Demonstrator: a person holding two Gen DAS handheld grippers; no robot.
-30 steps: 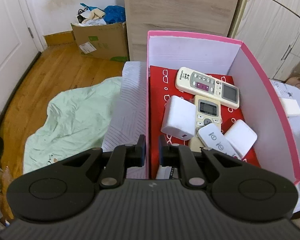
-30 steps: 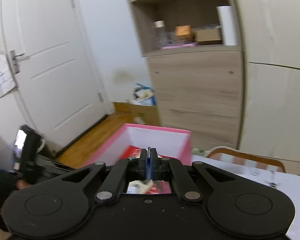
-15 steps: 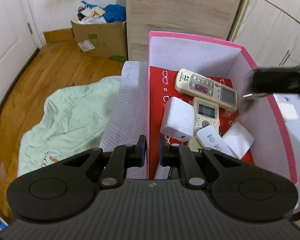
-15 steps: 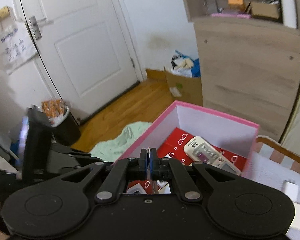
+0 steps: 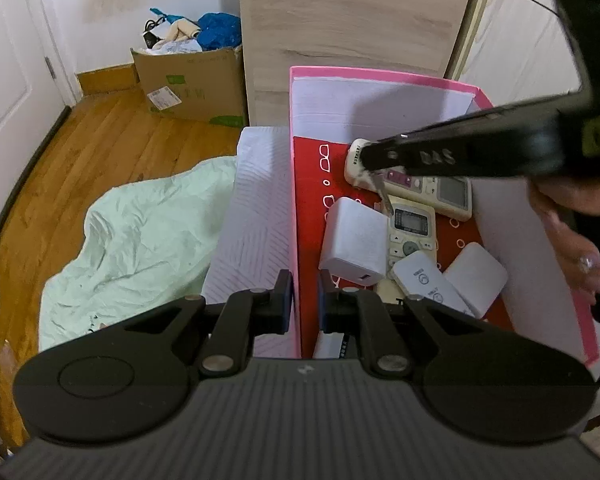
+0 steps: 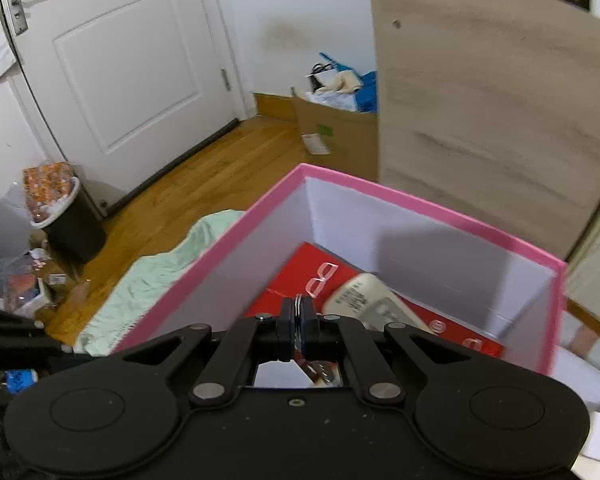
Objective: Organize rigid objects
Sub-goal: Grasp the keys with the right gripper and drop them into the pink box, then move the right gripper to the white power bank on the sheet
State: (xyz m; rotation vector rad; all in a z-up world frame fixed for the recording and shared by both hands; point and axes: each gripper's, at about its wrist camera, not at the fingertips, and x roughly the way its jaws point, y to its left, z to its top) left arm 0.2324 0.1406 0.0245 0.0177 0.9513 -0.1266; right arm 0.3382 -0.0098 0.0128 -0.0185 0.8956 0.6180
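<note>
Pink box (image 5: 380,75) at centre frame, its left wall clamped between the pads of the left hand-held gripper (image 5: 302,305). Already lying inside on the red lining: white charger (image 5: 356,240), small remote (image 5: 410,232), long remote (image 5: 440,188). Reaching in from upper right, right hand-held gripper (image 5: 370,159), jaws opening on a thin silvery piece (image 5: 383,196) that hangs above the remotes. Probably close to done; only this drop left.

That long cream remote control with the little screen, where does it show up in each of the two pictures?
Left wrist view: the long cream remote lies across the far part of the pink box, right of centre, partly behind the right gripper.
Right wrist view: the same remote sits low, right of centre, just beyond the jaws.
Shared landmark: the cardboard box on the wooden floor.
</note>
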